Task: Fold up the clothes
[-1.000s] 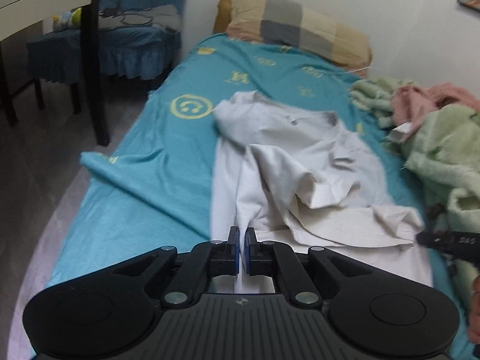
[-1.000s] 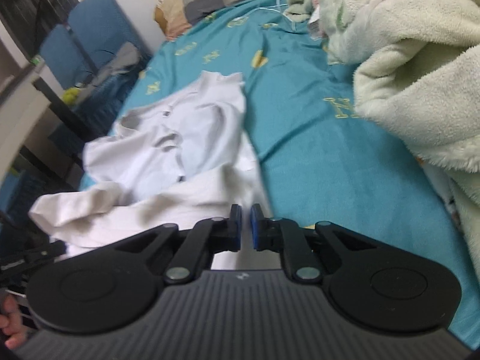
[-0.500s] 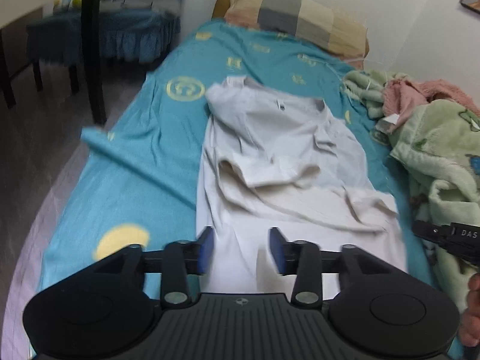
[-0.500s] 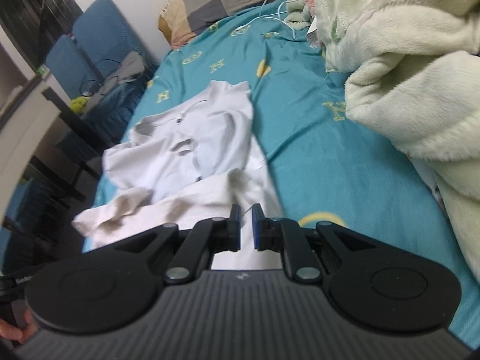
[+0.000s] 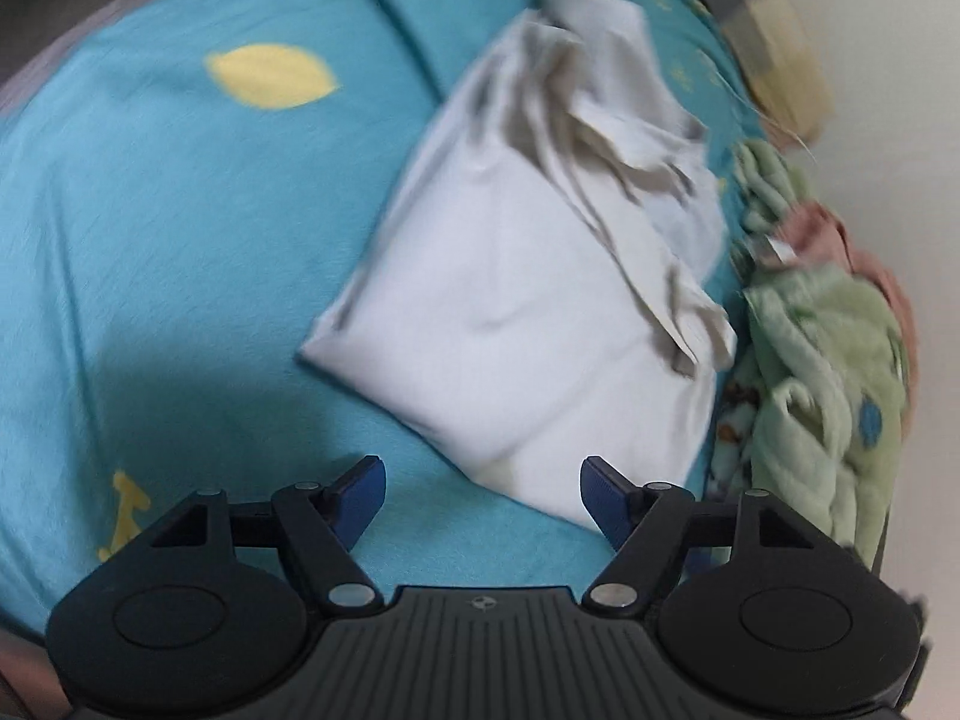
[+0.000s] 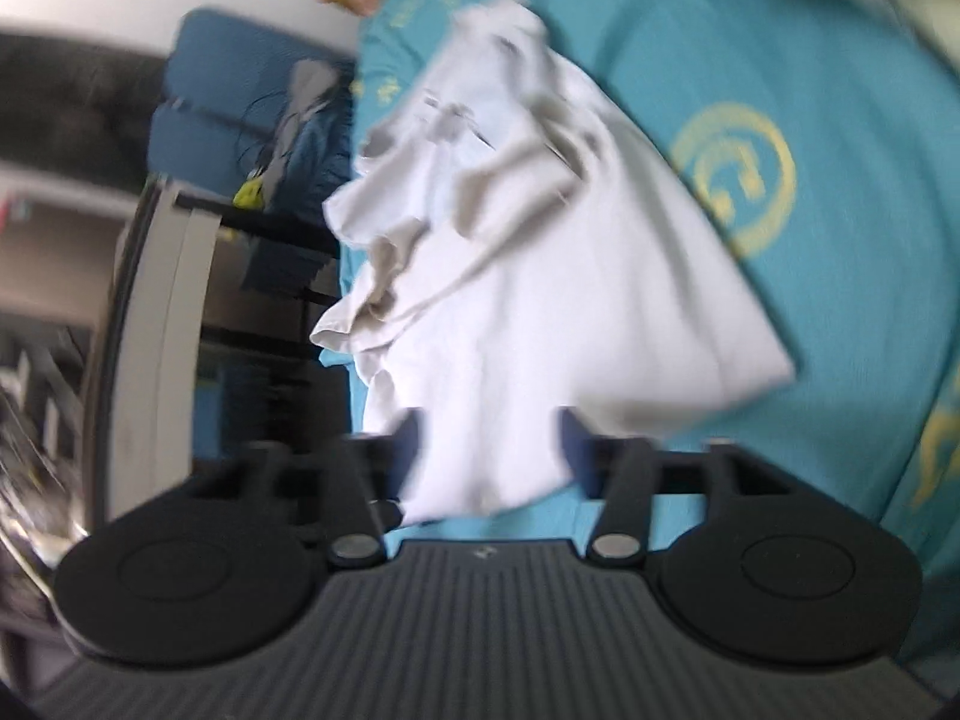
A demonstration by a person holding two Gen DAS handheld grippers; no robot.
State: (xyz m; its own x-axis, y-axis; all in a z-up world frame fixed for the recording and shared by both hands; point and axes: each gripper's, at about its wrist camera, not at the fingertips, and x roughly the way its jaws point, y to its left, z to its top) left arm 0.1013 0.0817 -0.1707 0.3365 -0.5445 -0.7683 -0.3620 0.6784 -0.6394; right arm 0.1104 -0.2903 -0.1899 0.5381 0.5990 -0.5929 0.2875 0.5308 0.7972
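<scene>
A white shirt (image 5: 528, 300) lies crumpled on the teal bedsheet (image 5: 150, 228), its sleeves bunched over the body. In the left wrist view my left gripper (image 5: 483, 495) is open just short of the shirt's near hem, nothing between its blue pads. In the blurred right wrist view the same white shirt (image 6: 540, 276) spreads across the teal bedsheet (image 6: 840, 60). My right gripper (image 6: 489, 450) is open, and the shirt's near corner lies between its fingers without being pinched.
A heap of green and pink fleece blankets (image 5: 834, 372) lies along the bed's right side. A checked pillow (image 5: 756, 24) sits at the head. Blue chairs (image 6: 240, 120) and a white table edge (image 6: 162, 312) stand beside the bed.
Both grippers let go of the shirt's hem and opened, the left one first. Both cameras have swung sharply and tilted down over the shirt, which now lies on the bed.
</scene>
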